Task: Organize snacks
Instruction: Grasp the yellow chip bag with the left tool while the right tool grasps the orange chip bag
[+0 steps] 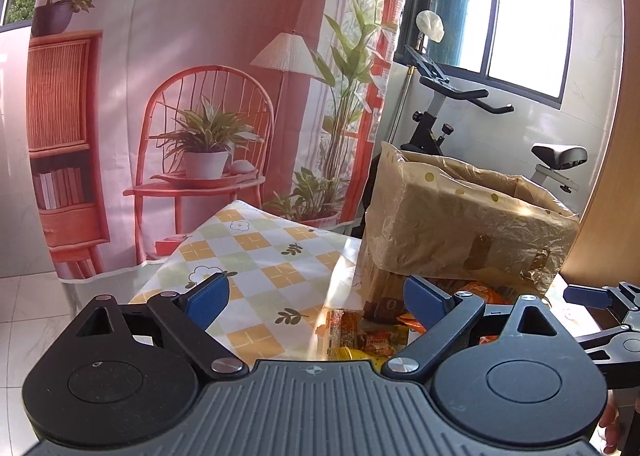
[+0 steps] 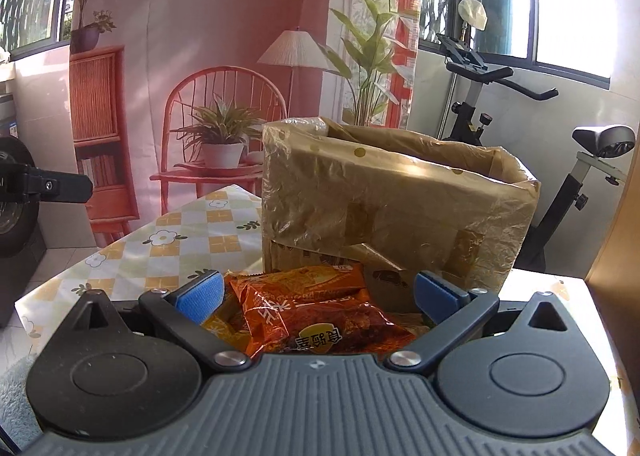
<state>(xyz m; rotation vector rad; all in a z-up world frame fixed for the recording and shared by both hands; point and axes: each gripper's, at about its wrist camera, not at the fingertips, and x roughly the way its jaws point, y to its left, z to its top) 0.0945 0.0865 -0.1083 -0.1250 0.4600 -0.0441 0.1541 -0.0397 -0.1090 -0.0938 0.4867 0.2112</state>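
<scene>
Both grippers up over the table (image 2: 172, 224), checked cloth, snacks (image 1: 372, 332) piled at the foot of the box (image 2: 392, 208). Box sits toward the table's far right corner, lined w/ crinkly plastic, top open.

Right gripper (image 2: 318, 294): fingers spread wide, nothing pinched. Big orange pack (image 2: 320, 308) lies right between them, on top of the pile, but pads aren't touching it as far as I can tell. Looks like I'm at the pick step, lining up on that pack.

Left gripper (image 1: 316, 298): fingers spread too, empty. It hangs over the near part of the table, small packs below and ahead, just beside the box's base. Right gripper's tip shows at the right edge of the left view, so the two are near each other.

Next, I reckon: drop the right one a bit, close on the orange pack mid-body, lift clear of the box wall, then over the rim and let go. Wrapper's slick and puffy, so a firm squeeze is needed. Nothing seems sorted yet; can't see inside the box.
</scene>
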